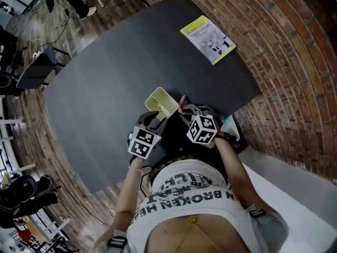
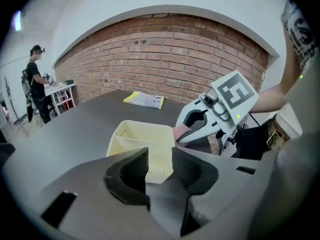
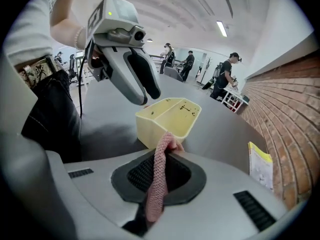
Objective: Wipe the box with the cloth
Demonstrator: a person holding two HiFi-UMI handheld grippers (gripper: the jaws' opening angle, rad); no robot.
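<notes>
Head cam overhead, steep down; gripper cams low, close — all share box (image 1: 159, 100).

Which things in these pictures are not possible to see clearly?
Booklet print: too small, head view.
Cloth lower end: right gripper view, hidden inside the right gripper.
Box near side: head view, covered by the left gripper.

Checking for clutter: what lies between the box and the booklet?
Nothing: only bare table lies between the box and the booklet, as the head view shows.
</notes>
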